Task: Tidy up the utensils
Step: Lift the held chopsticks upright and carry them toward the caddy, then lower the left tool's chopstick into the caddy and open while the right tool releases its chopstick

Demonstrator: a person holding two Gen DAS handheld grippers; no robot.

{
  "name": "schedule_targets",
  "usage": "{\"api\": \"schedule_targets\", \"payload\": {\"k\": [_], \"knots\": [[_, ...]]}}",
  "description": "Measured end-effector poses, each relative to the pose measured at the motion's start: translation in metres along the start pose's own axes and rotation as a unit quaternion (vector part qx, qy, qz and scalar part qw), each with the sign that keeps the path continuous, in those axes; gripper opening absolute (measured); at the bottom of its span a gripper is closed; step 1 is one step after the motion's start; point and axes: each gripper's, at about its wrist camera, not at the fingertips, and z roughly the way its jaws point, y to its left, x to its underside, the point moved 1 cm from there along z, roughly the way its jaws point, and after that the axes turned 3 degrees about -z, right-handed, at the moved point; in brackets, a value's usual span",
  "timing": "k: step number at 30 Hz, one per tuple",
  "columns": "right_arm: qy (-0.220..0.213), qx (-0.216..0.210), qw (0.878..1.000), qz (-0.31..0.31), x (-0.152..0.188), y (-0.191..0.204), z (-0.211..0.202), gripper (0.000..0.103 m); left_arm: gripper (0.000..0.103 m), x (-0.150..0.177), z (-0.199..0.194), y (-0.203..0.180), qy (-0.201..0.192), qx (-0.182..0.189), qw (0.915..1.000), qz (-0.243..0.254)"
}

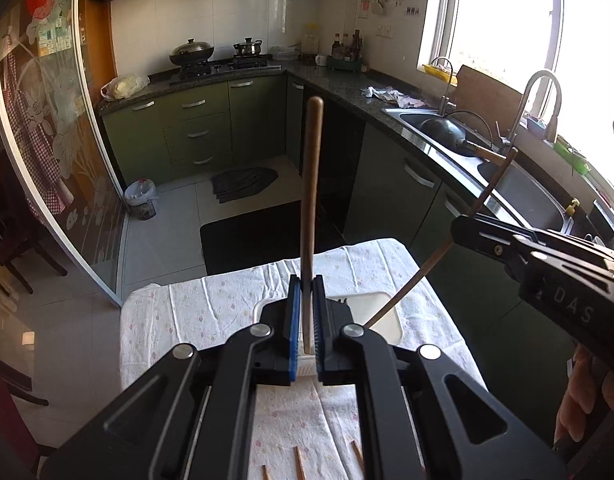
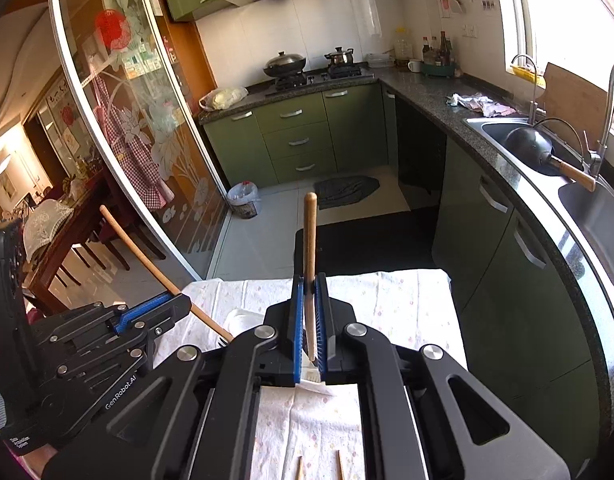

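My left gripper (image 1: 305,284) is shut on a wooden-handled utensil (image 1: 311,208) that stands upright above the white utensil holder (image 1: 381,314) on the cloth-covered table (image 1: 211,304). My right gripper (image 2: 309,283) is shut on a second wooden-handled utensil (image 2: 309,248), also upright, its pale lower end down at the holder (image 2: 243,320). Each gripper shows in the other's view: the right one (image 1: 547,264) with its slanted handle (image 1: 439,256), the left one (image 2: 155,308) with its handle (image 2: 147,260). Loose chopsticks (image 1: 299,462) lie on the cloth near me; they also show in the right wrist view (image 2: 339,464).
The table's far edge drops to a tiled floor with a black mat (image 1: 247,232). A granite counter with a sink (image 2: 547,148) and a black pan runs along the right. Green cabinets, a stove (image 1: 211,68) and a glass sliding door (image 2: 139,128) stand behind.
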Motion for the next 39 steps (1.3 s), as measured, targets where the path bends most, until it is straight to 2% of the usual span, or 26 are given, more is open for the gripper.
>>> {"api": "schedule_targets", "payload": {"k": [4, 9, 13, 23, 26, 28, 31, 35, 39], "knots": [[0.029, -0.002, 0.999, -0.014, 0.028, 0.003, 0.035, 0.006, 0.006, 0.011, 0.017, 0.002, 0.018, -0.007, 0.9998, 0.003], [0.048, -0.005, 0.999, -0.023, 0.051, 0.006, 0.057, 0.007, 0.006, 0.023, 0.035, 0.004, 0.030, -0.013, 0.9994, 0.004], [0.048, -0.011, 0.998, -0.026, 0.061, 0.007, 0.059, 0.007, 0.006, 0.030, 0.043, 0.006, 0.037, -0.013, 0.9992, 0.004], [0.042, -0.013, 0.999, -0.024, 0.058, 0.000, 0.045, 0.011, 0.006, 0.036, 0.043, 0.009, 0.042, -0.011, 0.9990, 0.007], [0.037, -0.016, 0.999, -0.023, 0.056, -0.001, 0.038, 0.012, 0.015, 0.032, 0.038, 0.008, 0.034, -0.012, 0.9993, 0.009], [0.030, -0.019, 0.999, -0.021, 0.055, -0.002, 0.032, 0.017, 0.026, 0.031, 0.035, 0.007, 0.028, -0.011, 0.9995, 0.010], [0.020, -0.025, 0.999, -0.020, 0.053, -0.003, 0.019, 0.018, 0.038, 0.030, 0.030, 0.009, 0.020, -0.009, 0.9997, 0.006], [0.004, -0.037, 0.999, -0.014, 0.052, -0.009, -0.002, 0.019, 0.040, 0.032, 0.017, 0.012, 0.012, 0.001, 0.9999, 0.001], [-0.001, -0.051, 0.998, -0.020, 0.065, -0.014, -0.030, 0.023, 0.040, 0.045, -0.005, 0.018, 0.015, 0.011, 0.9998, -0.003]]}}
